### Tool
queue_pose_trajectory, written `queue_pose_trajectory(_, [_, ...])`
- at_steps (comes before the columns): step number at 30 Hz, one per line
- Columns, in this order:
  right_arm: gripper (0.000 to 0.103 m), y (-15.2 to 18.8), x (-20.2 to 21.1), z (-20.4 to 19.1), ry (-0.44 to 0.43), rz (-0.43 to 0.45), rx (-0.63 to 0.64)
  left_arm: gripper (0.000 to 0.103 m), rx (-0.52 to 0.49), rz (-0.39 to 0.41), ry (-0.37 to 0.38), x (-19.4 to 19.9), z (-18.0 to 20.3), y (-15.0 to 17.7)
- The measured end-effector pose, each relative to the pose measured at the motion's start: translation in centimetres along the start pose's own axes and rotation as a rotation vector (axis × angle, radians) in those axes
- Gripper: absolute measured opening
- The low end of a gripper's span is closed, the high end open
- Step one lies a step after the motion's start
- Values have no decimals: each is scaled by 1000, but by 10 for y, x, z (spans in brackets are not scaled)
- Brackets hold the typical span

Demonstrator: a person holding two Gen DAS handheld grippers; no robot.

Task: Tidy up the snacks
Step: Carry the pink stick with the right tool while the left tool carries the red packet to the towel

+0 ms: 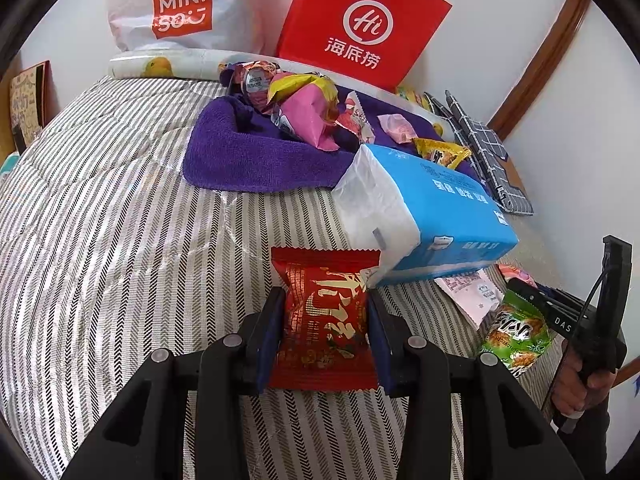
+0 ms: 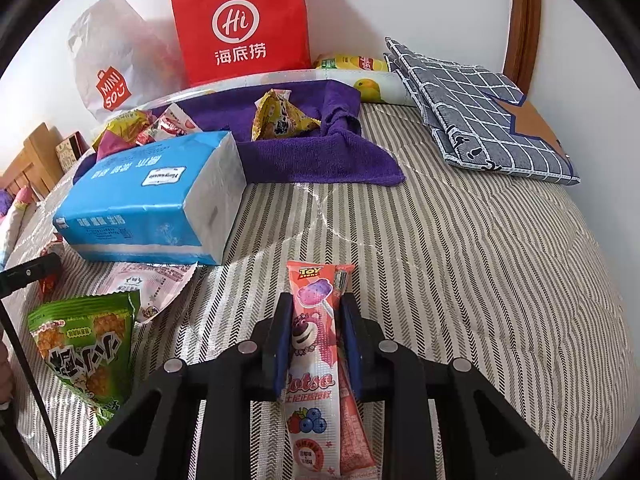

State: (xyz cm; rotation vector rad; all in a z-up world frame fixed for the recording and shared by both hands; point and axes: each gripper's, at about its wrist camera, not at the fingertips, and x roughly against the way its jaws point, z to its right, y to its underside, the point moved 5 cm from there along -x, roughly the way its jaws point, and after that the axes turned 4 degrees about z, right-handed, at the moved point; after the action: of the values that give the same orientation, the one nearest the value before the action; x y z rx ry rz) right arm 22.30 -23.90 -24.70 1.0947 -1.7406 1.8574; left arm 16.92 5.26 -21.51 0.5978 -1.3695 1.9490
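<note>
A bed under a striped quilt (image 2: 480, 280) meets a plain white wall (image 2: 420, 0) with brown wooden trim (image 2: 524, 20), in soft daylight.

Two handheld grippers, matte black plastic throughout. On the left gripper (image 1: 326, 312): angular black linkage arms with triangular cut-outs, round grey pivot pins at the joints, flat fingers (image 1: 276, 312) faced with dark blue pads. Same build on the right gripper (image 2: 314, 320): black arms, grey pins, dark blue pads on its fingers (image 2: 282, 320). Seen from the left wrist camera, white lettering "DAS" on the right gripper's black body, a thin black cable looping beside it, and a hand (image 1: 588, 384) wrapped round its handle, with a dark sleeve below.
</note>
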Motion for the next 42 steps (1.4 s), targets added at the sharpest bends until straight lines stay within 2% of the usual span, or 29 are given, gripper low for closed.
queue_pose_trajectory(3, [22, -3, 9, -3, -6, 7, 11, 39, -20, -1, -18, 3, 3, -1])
queue_pose_trajectory(7, [22, -14, 27, -12, -10, 52, 39, 39, -4, -5, 12, 7, 4, -4])
queue_pose_trajectory(17, [22, -38, 49, -20, -20, 108, 42, 39, -1, 42, 18, 38, 6, -18])
queue_pose_trajectory(32, [22, -105, 71, -30, -35, 209, 40, 39, -61, 113, 28, 52, 45, -87])
queue_pose_trajectory(42, [22, -153, 50, -32, -89, 249, 5, 39, -55, 128, 27, 29, 53, -133])
